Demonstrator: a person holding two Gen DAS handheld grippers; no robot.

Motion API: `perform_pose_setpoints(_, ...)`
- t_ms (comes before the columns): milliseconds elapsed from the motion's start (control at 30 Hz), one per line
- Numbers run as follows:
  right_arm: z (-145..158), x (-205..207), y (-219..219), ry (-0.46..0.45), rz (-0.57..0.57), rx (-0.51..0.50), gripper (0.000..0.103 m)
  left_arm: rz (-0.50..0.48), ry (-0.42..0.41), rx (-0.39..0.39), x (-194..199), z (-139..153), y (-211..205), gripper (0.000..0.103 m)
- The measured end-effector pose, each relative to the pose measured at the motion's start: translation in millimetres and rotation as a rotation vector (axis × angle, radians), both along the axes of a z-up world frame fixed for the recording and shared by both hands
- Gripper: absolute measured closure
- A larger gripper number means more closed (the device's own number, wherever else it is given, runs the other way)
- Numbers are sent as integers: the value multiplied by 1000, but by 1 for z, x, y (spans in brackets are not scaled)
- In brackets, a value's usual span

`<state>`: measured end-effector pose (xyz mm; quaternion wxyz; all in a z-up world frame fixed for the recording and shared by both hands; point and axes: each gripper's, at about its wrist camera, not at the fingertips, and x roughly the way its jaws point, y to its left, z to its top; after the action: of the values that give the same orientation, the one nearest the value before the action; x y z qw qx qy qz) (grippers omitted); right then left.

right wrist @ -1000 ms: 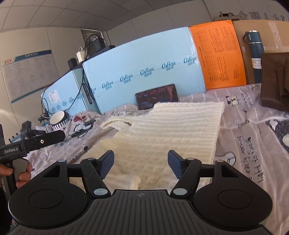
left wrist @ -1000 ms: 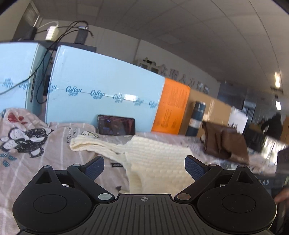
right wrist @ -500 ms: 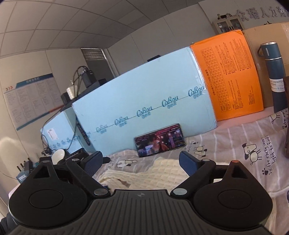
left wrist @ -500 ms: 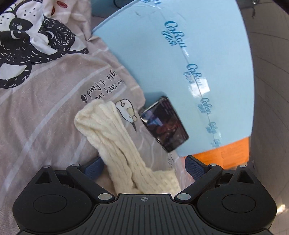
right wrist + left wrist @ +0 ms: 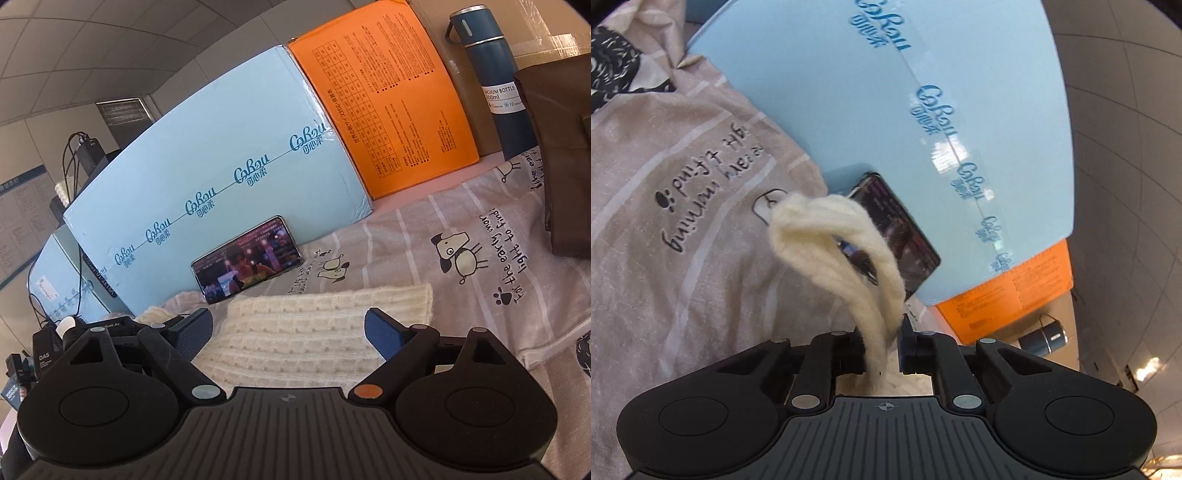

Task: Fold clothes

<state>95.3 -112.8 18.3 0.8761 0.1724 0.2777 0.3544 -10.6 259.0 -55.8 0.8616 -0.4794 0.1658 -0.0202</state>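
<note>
A cream knitted sweater (image 5: 317, 328) lies on the printed grey bedsheet (image 5: 461, 295). My left gripper (image 5: 881, 343) is shut on the sweater's sleeve (image 5: 846, 254), whose end sticks up and curls over in front of the jaws, off the sheet. My right gripper (image 5: 290, 330) is open, its blue pads low over the sweater's body, one on each side of it, not holding anything.
A phone (image 5: 245, 258) with a lit screen leans on a light blue box (image 5: 207, 177) behind the sweater. An orange box (image 5: 384, 99), a blue vacuum bottle (image 5: 495, 85) and a brown garment (image 5: 557, 155) stand at the right.
My left gripper has closed on the sleeve and lifted its end off the sheet. My right gripper has tilted down over the sweater's body and stays open.
</note>
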Motion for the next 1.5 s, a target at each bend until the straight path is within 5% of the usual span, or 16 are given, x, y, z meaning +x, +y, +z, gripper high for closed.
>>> perform_pose_setpoints(167, -2, 2, -3, 1, -29, 9, 13, -179, -66, 231, 2, 31, -40, 86)
perform_pose_setpoints(300, -3, 2, -3, 3, -34, -4, 14, -245, -59, 349, 1, 42, -66, 37)
perform_pose_setpoints(433, -3, 2, -4, -4, -38, -2, 14, -305, -73, 344, -6, 45, -73, 14)
perform_pose_setpoints(567, -4, 3, -4, 0, -33, 1, 14, -331, -165, 268, -15, 49, -65, 8)
perform_pose_setpoints(633, -5, 3, -3, 5, -32, -6, 14, -284, -155, 322, -17, 54, -64, 6)
perform_pose_setpoints(833, -7, 2, 2, -2, -12, -32, 14, -125, 119, 838, -6, 50, -87, 6)
perform_pose_setpoints(1100, -7, -6, 13, -50, 29, -98, 13, -149, 179, 796, 2, 31, -72, 6)
perform_pose_setpoints(1233, -3, -17, 12, -114, 40, -104, 11, -41, 70, 842, -24, 57, -80, 6)
perform_pose_setpoints(1367, 2, -34, 0, -205, 115, -35, 3, -30, -162, 964, -84, 88, -102, 5)
perform_pose_setpoints(1500, 5, -54, -7, -266, 261, 38, 0, 8, -234, 918, -141, 93, -103, 2)
